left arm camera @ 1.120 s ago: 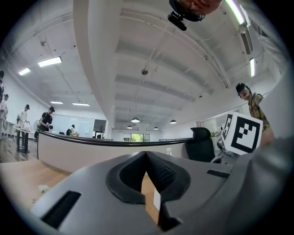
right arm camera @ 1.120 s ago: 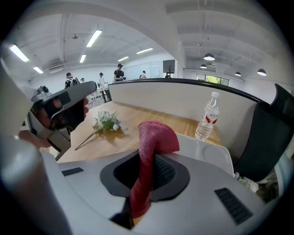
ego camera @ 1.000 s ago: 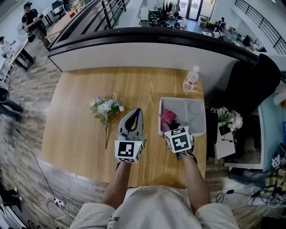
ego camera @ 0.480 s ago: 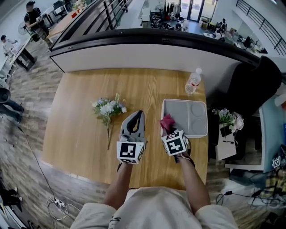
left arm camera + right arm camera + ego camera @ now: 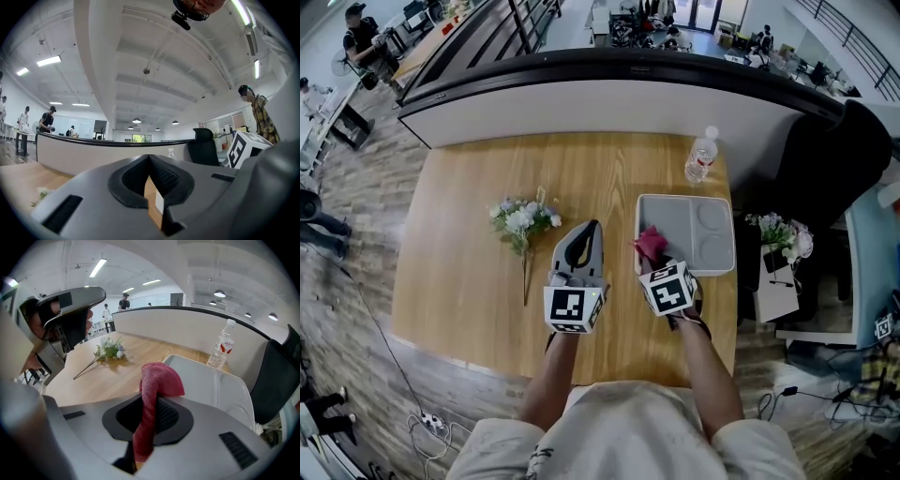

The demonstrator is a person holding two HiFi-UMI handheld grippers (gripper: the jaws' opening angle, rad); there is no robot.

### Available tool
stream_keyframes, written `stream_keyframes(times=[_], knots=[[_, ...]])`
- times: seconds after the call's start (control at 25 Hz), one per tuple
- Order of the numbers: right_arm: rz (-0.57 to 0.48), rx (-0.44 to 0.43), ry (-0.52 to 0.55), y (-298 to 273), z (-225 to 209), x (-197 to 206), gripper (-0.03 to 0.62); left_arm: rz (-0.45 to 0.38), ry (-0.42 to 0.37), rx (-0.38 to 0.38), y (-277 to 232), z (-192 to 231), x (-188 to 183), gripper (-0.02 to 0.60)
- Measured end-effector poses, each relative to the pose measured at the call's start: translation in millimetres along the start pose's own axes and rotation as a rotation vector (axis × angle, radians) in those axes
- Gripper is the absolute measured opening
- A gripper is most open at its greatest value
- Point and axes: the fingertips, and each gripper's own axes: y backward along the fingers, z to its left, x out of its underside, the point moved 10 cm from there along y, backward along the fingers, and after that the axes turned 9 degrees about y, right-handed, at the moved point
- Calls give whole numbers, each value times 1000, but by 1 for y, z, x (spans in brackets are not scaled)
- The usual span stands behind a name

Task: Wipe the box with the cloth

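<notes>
Cloth [image 5: 651, 242] held at the left edge of the box [image 5: 714, 230]
Right tool [image 5: 654, 257] clenched the cloth; the box lay just ahead, centre right on the surface [image 5: 469, 281]. Left tool [image 5: 589, 231] was closed and empty.

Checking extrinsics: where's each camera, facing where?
Head view: on the person's head, facing steeply down at the table; shows forearms, left claw, right claw.
Left gripper view: on left claw, tilted up toward ceiling; shows its shut jaws.
Right gripper view: on right claw, facing across the box; shows jaws shut on the cloth, plus left claw.
Shared: head and right gripper views both show bottle and flowers.
</notes>
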Motion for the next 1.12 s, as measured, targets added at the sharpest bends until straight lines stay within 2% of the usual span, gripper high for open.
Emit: stream_keyframes(times=[0.44, 0.88, 1.12], knots=[[3, 48, -52, 11, -24, 21, 58, 13, -2, 29, -9, -16, 4, 14], [1, 132, -99, 24, -59, 47, 58, 26, -7, 68, -21, -33, 8, 14], [-11, 139, -119, 31, -70, 55, 58, 36, -12, 88, -29, -43, 12, 14]])
